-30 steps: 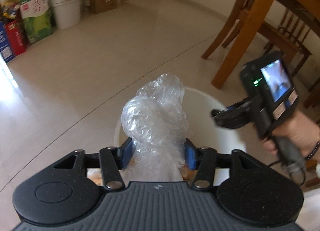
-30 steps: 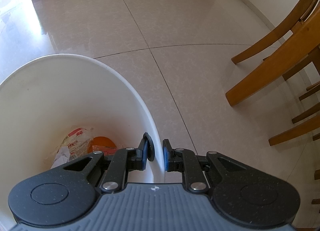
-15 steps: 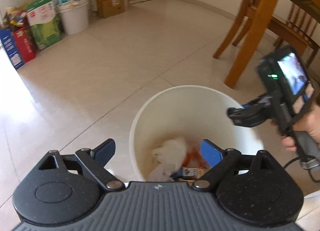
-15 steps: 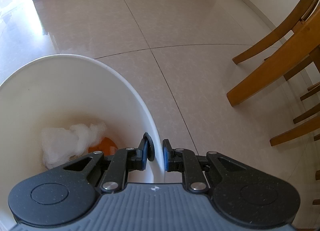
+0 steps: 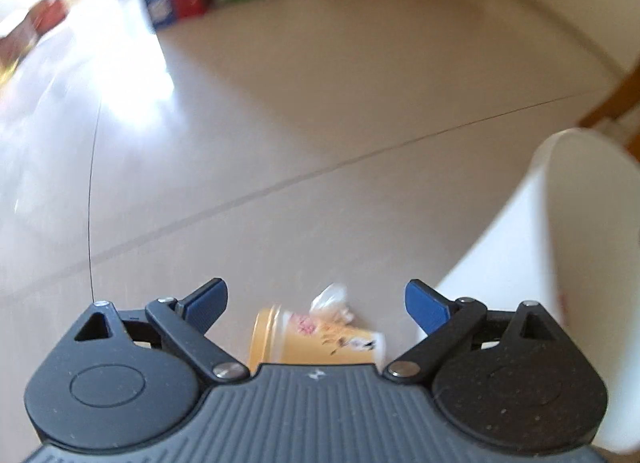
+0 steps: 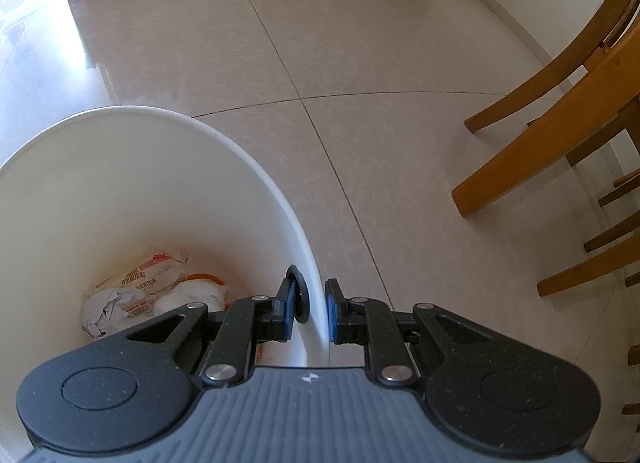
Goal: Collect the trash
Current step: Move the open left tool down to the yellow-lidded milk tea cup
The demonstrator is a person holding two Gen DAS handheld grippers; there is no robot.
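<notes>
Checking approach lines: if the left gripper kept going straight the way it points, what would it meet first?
Probably the yellow paper cup lying on the floor, between the left gripper's opening jaws; depth is unclear.

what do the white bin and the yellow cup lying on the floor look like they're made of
White bin: probably plastic, going by its thin, smooth, slightly translucent wall with a soft sheen and a rolled rim.
Yellow cup: likely coated paper, given its matte printed side and thin rolled lip, though blur leaves it open.
Floor: glazed tile, glossy with window glare and thin grout lines.
</notes>
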